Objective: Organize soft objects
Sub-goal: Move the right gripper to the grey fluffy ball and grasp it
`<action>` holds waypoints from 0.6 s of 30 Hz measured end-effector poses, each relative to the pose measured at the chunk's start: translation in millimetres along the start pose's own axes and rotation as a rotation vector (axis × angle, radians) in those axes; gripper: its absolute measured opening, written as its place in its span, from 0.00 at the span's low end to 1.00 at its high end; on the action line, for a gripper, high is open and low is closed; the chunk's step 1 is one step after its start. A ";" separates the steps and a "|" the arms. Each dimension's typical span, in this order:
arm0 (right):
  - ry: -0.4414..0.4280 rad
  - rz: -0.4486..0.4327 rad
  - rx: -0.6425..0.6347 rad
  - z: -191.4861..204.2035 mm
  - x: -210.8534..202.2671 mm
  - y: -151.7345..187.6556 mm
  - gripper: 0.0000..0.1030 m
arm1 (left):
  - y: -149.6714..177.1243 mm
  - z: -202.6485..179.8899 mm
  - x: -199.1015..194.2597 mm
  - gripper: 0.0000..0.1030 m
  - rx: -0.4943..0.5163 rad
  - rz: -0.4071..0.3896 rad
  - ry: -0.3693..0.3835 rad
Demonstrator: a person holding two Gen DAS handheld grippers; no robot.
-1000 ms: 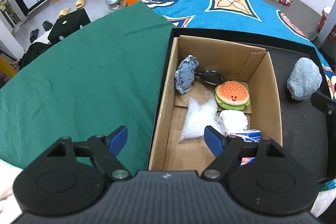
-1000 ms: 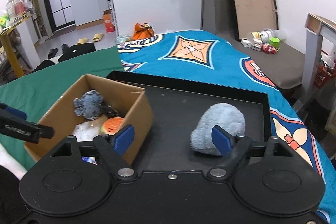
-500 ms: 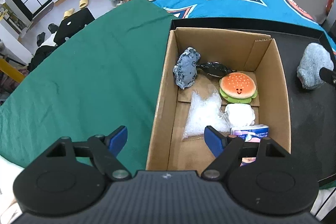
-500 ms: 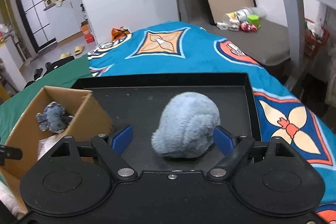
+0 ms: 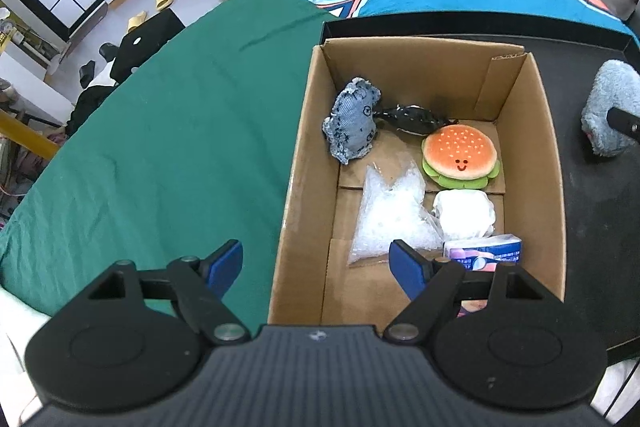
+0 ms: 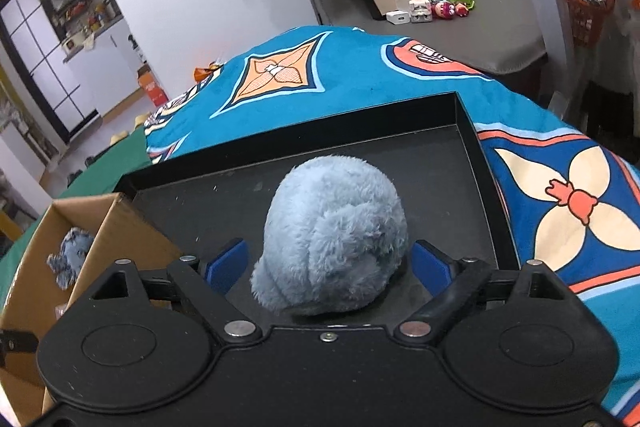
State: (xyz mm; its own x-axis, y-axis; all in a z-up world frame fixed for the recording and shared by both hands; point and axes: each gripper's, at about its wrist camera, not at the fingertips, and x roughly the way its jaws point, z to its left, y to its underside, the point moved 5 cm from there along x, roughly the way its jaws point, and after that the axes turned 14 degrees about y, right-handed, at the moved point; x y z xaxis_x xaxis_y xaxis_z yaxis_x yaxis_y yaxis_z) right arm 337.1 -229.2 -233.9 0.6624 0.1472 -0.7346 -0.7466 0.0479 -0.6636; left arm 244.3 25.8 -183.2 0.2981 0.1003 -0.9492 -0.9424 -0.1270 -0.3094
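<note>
A fluffy light-blue plush (image 6: pixel 334 235) lies on the black tray (image 6: pixel 464 147). My right gripper (image 6: pixel 328 267) straddles its near side; the jaws are opening and the blue pads stand a little clear of the fur on both sides. That plush (image 5: pixel 608 107) also shows at the right edge of the left wrist view. My left gripper (image 5: pixel 316 269) hangs open over the near left wall of the cardboard box (image 5: pixel 298 187), holding nothing. Inside the box lie a denim toy (image 5: pixel 352 125), a burger plush (image 5: pixel 460 155), a clear plastic bag (image 5: pixel 388 211), a white bundle (image 5: pixel 464 213) and a tissue pack (image 5: pixel 484 251).
The box stands in the tray's left part, beside a green cloth (image 5: pixel 160 131). A blue patterned cloth (image 6: pixel 360 79) covers the table beyond the tray. Small toys and a cup (image 6: pixel 436 1) sit on a grey surface at the back. Floor clutter lies far left.
The right gripper came down and forward until the plush sat between its fingers, rolling and widening a little. The left gripper tilted further down over the box and shifted slightly.
</note>
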 end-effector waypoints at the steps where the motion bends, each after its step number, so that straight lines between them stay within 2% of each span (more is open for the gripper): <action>1: -0.004 0.000 0.009 -1.3 1.5 -0.6 0.86 | -0.8 -1.3 0.8 0.77 0.004 0.002 -0.005; 4: -0.014 0.003 0.025 -4.7 4.5 -1.9 0.84 | -1.3 -4.2 1.9 0.77 0.018 0.006 -0.021; 6: -0.019 0.023 0.029 -6.9 6.7 -1.9 0.53 | -1.6 -4.5 1.3 0.77 0.017 0.006 -0.021; 8: -0.062 0.045 0.035 -5.3 5.3 -0.9 0.41 | -1.5 -4.3 1.6 0.77 0.011 0.008 -0.017; 12: -0.040 0.035 -0.016 1.7 -3.5 3.8 0.35 | -0.6 -3.6 -0.3 0.77 0.006 0.005 -0.014; 18: -0.031 0.035 -0.015 -1.8 -14.7 7.9 0.34 | 1.1 -1.0 -4.3 0.77 0.009 -0.010 -0.021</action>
State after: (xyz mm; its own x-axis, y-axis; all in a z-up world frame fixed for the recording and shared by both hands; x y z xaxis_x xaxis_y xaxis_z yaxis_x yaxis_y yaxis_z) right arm 321.6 -232.8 -228.6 0.6336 0.1788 -0.7527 -0.7680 0.0274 -0.6399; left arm 242.1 24.2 -179.5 0.3041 0.1220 -0.9448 -0.9408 -0.1174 -0.3180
